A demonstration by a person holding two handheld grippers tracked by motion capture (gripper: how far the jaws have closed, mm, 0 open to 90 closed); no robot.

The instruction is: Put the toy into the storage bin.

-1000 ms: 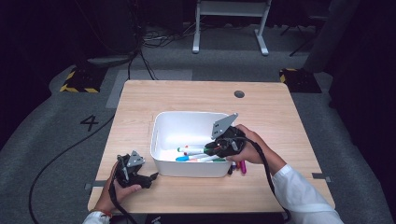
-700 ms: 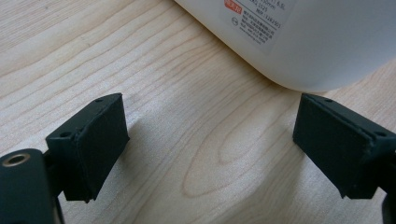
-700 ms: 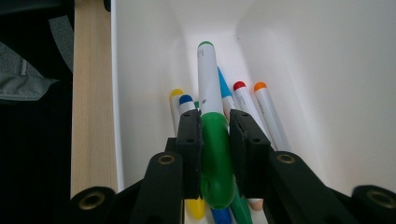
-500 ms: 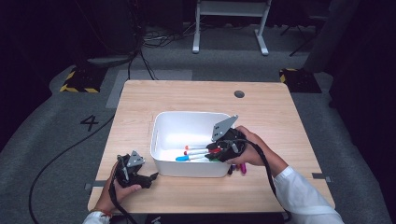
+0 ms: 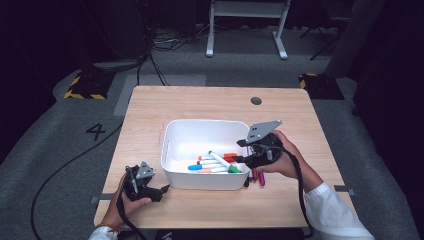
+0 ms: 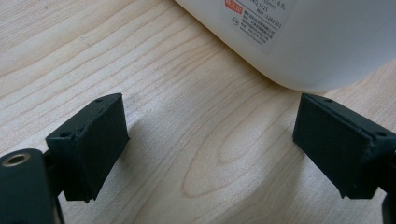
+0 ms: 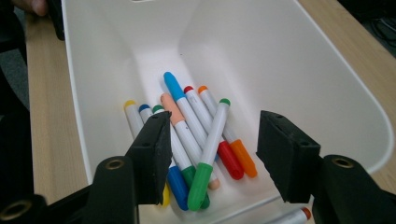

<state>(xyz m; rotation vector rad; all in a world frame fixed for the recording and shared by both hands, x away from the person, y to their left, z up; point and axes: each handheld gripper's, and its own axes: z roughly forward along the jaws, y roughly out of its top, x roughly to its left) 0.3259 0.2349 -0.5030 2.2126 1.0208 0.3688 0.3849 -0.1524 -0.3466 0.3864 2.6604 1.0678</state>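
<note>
Broadly, the wooden table point(image 5: 210, 102) carried a white plastic bin point(image 5: 186, 132) holding a pile of marker pens point(image 7: 191, 135), with a few more markers point(image 5: 257, 176) lying just outside its right wall. The right gripper point(image 7: 212, 154) hovered over the bin's right end, jaws wide apart and empty, the green-capped marker point(image 7: 210, 149) directly between and below them, its long axis running away from the jaws. The left gripper point(image 6: 210, 149), equally agape and empty, rested on the table beside the bin's near left corner
</note>
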